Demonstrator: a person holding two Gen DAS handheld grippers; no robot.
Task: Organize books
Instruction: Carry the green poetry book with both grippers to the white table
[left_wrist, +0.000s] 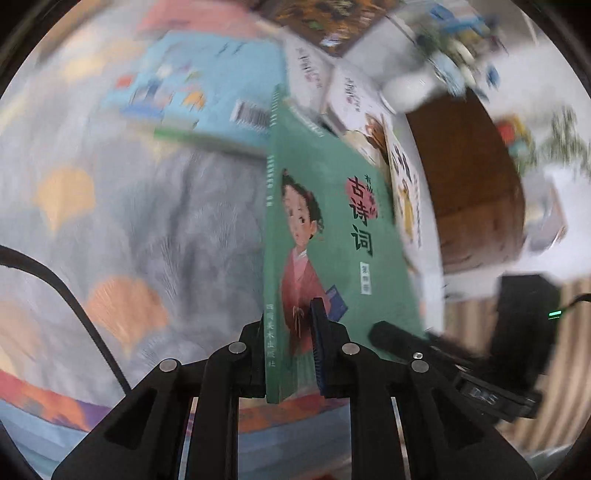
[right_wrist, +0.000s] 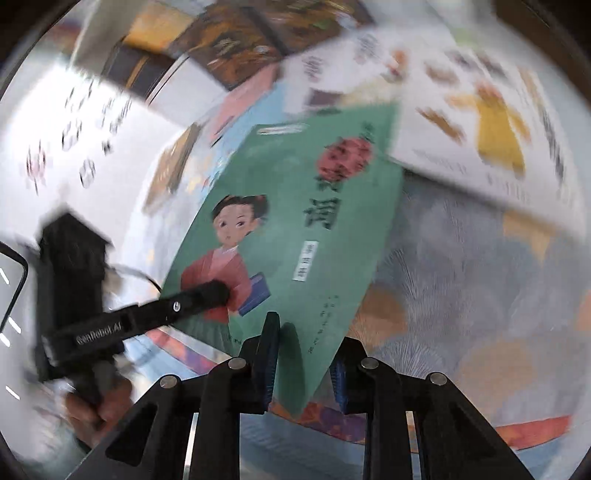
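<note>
Two tongs are seen at one green book (left_wrist: 332, 236), which is held tilted above a grey bedspread (left_wrist: 155, 229) printed with orange shells. The left tongs (left_wrist: 291, 354) are clamped on the book's lower edge beside the spine, one pad on the cover and the other behind it. In the right wrist view, the right tongs (right_wrist: 304, 369) are nearly closed with the book's bottom corner between the pads; whether both pads press on it cannot be told, since a narrow gap shows on one side. The cover bears a girl in a red robe and large Chinese characters. Behind the green book, a blue book (left_wrist: 192, 85) is laid flat on the bedspread, and white picture books (left_wrist: 347, 96) are spread beside it, all blurred. A dark-covered book (right_wrist: 236, 48) lies further back. A hand (right_wrist: 99, 410) is seen on the left tongs' handle in the right view.
</note>
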